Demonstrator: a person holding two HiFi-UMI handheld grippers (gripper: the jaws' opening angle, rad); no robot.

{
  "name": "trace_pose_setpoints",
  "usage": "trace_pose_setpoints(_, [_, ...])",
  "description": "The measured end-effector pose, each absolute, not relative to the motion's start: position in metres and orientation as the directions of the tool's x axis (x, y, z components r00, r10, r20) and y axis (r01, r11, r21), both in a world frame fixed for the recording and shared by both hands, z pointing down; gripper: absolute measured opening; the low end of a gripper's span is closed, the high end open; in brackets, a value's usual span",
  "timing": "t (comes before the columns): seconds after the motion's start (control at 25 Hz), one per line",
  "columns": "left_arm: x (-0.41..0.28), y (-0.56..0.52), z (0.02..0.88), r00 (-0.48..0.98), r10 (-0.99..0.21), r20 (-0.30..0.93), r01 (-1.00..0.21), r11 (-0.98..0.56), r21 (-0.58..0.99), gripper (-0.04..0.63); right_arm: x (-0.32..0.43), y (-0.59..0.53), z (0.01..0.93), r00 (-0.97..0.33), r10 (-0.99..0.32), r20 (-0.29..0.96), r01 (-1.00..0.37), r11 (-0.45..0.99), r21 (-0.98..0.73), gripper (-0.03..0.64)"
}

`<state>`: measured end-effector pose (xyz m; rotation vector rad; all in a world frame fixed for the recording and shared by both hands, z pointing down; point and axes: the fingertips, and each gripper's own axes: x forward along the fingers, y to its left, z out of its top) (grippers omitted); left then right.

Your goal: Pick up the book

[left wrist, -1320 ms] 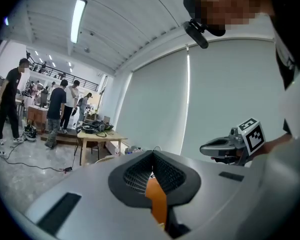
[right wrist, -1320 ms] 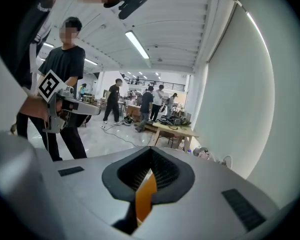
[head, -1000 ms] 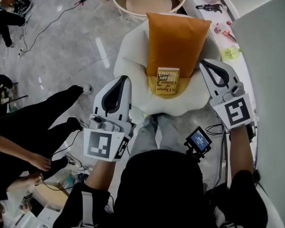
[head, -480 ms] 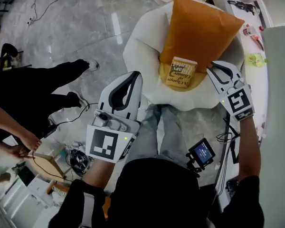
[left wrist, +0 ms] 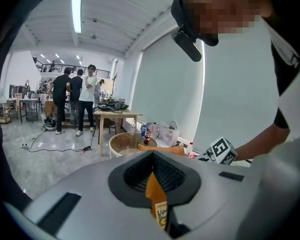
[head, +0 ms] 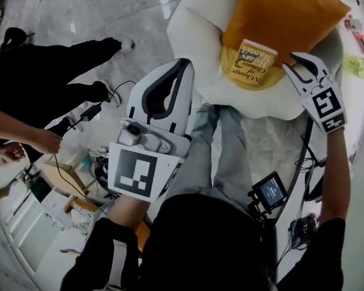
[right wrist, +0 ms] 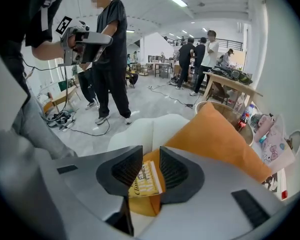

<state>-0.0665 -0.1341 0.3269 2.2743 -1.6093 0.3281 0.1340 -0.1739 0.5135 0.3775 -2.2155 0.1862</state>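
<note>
Holds right gripper (head: 298, 62) just right of book (head: 250, 62) on cushion (head: 291, 11), jaws apart, just opening, book beyond them untouched; holds left gripper (head: 183, 65) nearer, jaws together.

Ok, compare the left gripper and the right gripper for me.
The left gripper has its jaws together; the right gripper has them apart, having just been opening. The right gripper sits close beside the book; the left gripper is farther off. Both hold nothing and face the book.

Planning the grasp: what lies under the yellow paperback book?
The yellow paperback book rests on an orange cushion on a white armchair; the cushion patch beneath it is covered.
</note>
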Motion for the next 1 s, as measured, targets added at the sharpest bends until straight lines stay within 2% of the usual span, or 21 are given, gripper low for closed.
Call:
trace_pose_setpoints(0.28, [-0.066,-0.129,0.354,0.318,-0.854,0.412,-0.948,-0.281,0.15,0.011,0.123,-0.173,0.551,-0.576,-0.163,0.801,-0.29,0.957,-0.014,0.126])
trace_pose_setpoints(0.52, [-0.083,-0.126,0.391,0.279,-0.851,0.444,-0.96,-0.255,0.115,0.011,0.122,-0.169,0.594,-0.57,-0.076,0.818,-0.276,0.956,-0.104,0.143])
trace_pose_setpoints(1.0, [-0.1,-0.102,0.454,0.262,-0.84,0.476,-0.965,-0.226,0.132,0.011,0.117,-0.165,0.66,-0.529,-0.038,0.848,-0.244,0.964,-0.108,0.156])
